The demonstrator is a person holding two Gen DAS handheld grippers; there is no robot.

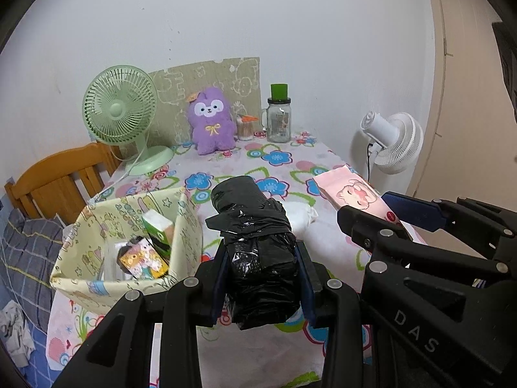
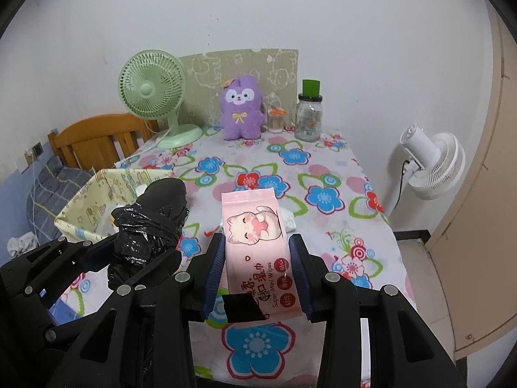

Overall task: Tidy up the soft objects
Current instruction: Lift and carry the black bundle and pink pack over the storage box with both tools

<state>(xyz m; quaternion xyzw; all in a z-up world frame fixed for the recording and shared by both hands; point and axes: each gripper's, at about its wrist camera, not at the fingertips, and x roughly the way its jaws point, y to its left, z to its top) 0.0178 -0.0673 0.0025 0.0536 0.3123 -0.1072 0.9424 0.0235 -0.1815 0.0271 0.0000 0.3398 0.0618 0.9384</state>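
A roll of black plastic bags (image 1: pixel 258 252) is pinched between the blue-padded fingers of the left gripper (image 1: pixel 261 278), held above the flowered tablecloth (image 1: pixel 274 158) just right of a pale yellow fabric storage box (image 1: pixel 184 226). A pink pack of wet wipes (image 2: pixel 257 252), printed with a cartoon cat, is clamped lengthwise by the right gripper (image 2: pixel 257 274), raised over the table's near half. Inside the box, a green-and-white carton (image 1: pixel 158 229) and a small illustrated packet (image 1: pixel 143 262) are seen leaning together. A white crumpled soft item (image 1: pixel 302 216) is left lying on the cloth between the two held objects. At the table's far edge, against the wall, a green desk fan (image 1: pixel 121 110), a purple plush toy (image 1: pixel 211 121), a cotton-swab holder (image 1: pixel 245 127) and a glass jar with a green lid (image 1: pixel 279 116) are lined up. A white floor fan (image 2: pixel 433 165) is stationed beyond the table's right side.
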